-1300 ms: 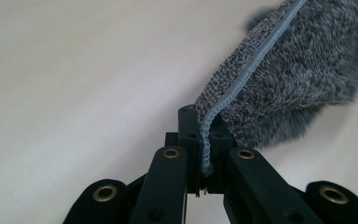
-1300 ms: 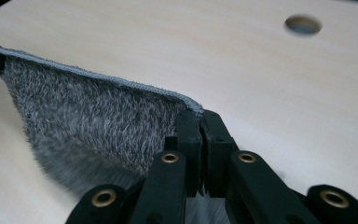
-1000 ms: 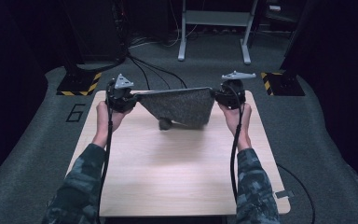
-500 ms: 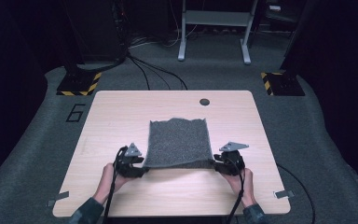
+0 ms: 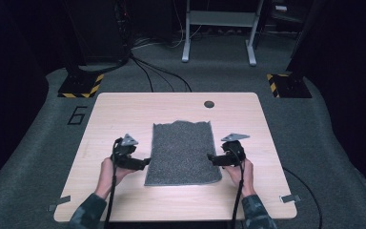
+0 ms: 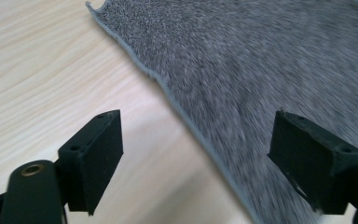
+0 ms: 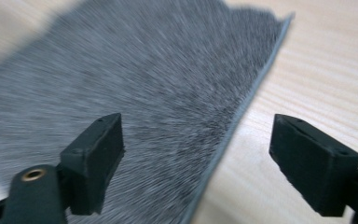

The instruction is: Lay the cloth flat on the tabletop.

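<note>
Two grippers flank a grey carpet piece (image 5: 183, 153) lying flat on the desk (image 5: 124, 107): left gripper (image 5: 145, 162), right gripper (image 5: 210, 157). Alongside the left fingers (image 6: 95, 154), just spreading, the carpet's edge lies unpinched. Likewise the right fingers (image 7: 95, 156), freshly parted, straddle its other edge.

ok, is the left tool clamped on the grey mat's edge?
No: in the left gripper view the left tool stands wide open, the grey mat edge lying between its jaws untouched on the table.

Bare table (image 5: 124, 109) all round the flat grey mat (image 5: 183, 152) — small dark disc (image 5: 209, 104) beyond it
</note>
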{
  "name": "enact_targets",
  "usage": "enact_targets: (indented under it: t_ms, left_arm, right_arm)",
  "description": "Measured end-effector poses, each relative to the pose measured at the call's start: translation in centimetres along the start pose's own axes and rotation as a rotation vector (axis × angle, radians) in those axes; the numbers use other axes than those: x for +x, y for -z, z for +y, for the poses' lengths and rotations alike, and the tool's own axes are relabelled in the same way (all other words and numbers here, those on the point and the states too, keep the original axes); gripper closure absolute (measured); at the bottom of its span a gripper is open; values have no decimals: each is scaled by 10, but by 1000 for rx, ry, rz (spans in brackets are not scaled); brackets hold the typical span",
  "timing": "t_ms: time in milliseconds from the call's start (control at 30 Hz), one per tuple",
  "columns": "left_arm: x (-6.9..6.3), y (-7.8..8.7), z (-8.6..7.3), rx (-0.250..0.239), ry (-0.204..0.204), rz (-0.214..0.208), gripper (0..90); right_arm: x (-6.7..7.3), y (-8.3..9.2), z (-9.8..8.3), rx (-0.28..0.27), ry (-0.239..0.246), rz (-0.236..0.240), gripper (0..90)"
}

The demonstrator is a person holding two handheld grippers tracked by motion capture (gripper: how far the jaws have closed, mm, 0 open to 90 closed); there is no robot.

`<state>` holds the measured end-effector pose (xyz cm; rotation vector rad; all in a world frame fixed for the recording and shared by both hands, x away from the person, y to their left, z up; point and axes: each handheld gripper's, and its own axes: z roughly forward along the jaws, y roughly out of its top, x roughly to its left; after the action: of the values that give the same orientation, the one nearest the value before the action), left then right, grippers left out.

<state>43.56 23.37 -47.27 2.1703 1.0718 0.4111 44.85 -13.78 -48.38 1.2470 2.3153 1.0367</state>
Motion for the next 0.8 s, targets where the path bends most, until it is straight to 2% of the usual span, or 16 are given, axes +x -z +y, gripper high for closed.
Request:
enact_targets:
  t_ms: [67, 100, 133, 200, 233, 333, 367, 433, 567, 700, 733, 800]
  left_arm:
    - [0, -21, 5, 21, 21, 20, 155]
    - [0, -30, 7, 35, 18, 50, 152]
    - [0, -38, 8, 53, 21, 60, 152]
    - [1, -49, 7, 87, 11, 102, 150]
    - [2, -52, 6, 101, 19, 104, 151]
    - [7, -55, 3, 112, 29, 120, 151]
    - [9, -54, 2, 114, 18, 125, 152]
    - [10, -54, 0, 105, 37, 115, 152]
    - [9, -53, 0, 107, 17, 124, 153]
    - [11, -52, -2, 103, 16, 116, 153]
    - [11, -53, -4, 89, 33, 114, 153]
    - [11, -50, -6, 96, 28, 105, 153]
  right_arm:
    - [1, -17, 2, 19, -9, -46, 146]
    - [1, -24, 4, 40, -4, -60, 142]
    - [2, -29, 4, 42, -2, -75, 141]
    - [4, -37, 5, 67, 12, -107, 133]
    - [4, -40, 5, 72, 14, -115, 133]
    - [3, -44, 3, 90, 8, -118, 118]
    - [3, -45, 2, 92, 3, -113, 115]
    - [1, -45, 0, 92, -3, -114, 113]
    - [3, -45, -1, 111, 1, -119, 111]
    - [6, -42, -6, 104, 20, -113, 112]
    - [7, -41, -7, 99, 15, -114, 111]
    - [8, -39, -10, 99, 14, -103, 111]
